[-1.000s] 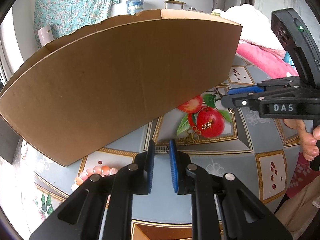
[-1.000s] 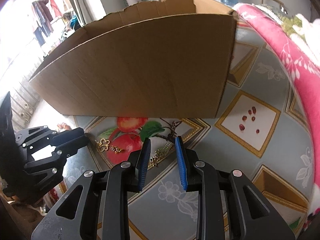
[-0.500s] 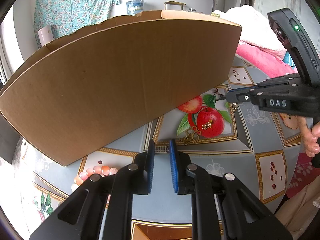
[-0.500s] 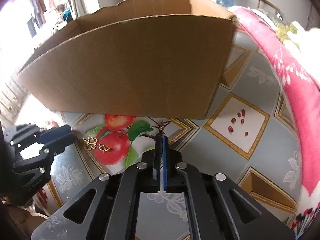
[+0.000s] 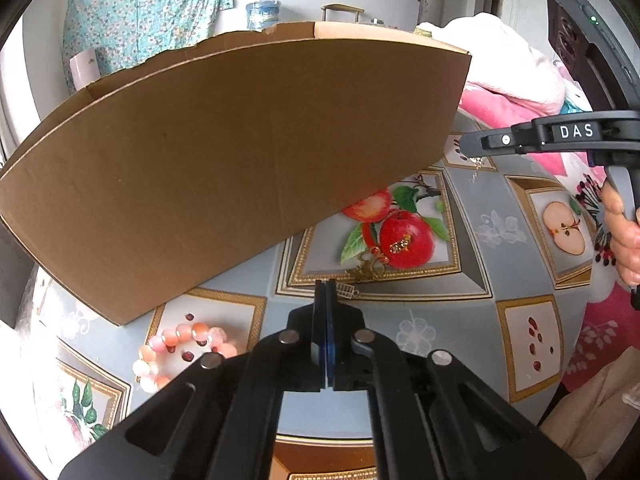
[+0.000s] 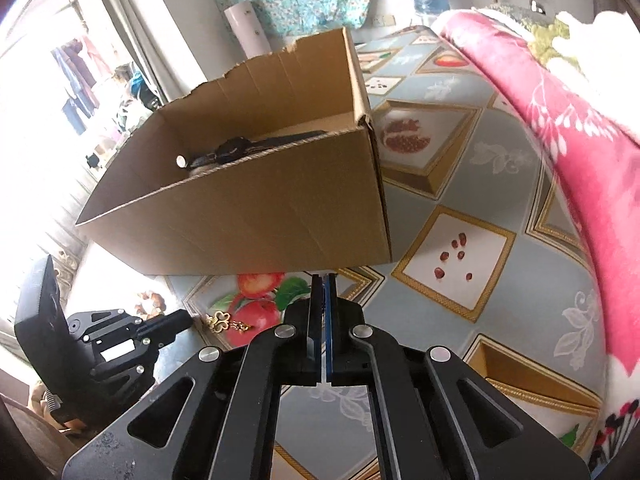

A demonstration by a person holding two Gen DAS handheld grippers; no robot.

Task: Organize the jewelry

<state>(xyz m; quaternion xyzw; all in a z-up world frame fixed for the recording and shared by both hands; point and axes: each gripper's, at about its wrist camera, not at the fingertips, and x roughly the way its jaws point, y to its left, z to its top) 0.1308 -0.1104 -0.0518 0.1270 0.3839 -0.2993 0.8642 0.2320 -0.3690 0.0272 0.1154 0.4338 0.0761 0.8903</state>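
Observation:
My left gripper [image 5: 326, 283] is closing, its blue pads meet with nothing seen between them; a tiny ribbed gold charm [image 5: 346, 290] lies just right of the tips. A gold clover-key pendant [image 5: 368, 268] [image 6: 220, 320] rests on the printed apple just beyond. My right gripper [image 6: 323, 278] [image 5: 464, 147] is shut and raised off the table, with a small gold piece [image 5: 476, 165] dangling under its tips. A pink bead bracelet [image 5: 180, 344] lies near the left gripper [image 6: 186, 317]. The open cardboard box [image 6: 248, 216] [image 5: 240, 152] holds a dark watch [image 6: 236, 148].
A fruit-print tablecloth [image 6: 452, 264] covers the table. A pink blanket [image 6: 580, 140] is heaped along the right side, and a person's hand [image 5: 624, 232] grips the right tool's handle. The box fills the far left of the table.
The right gripper shut on the gold piece by the apple print and rose with it. The left gripper's jaws went from slightly apart to shut, without moving.

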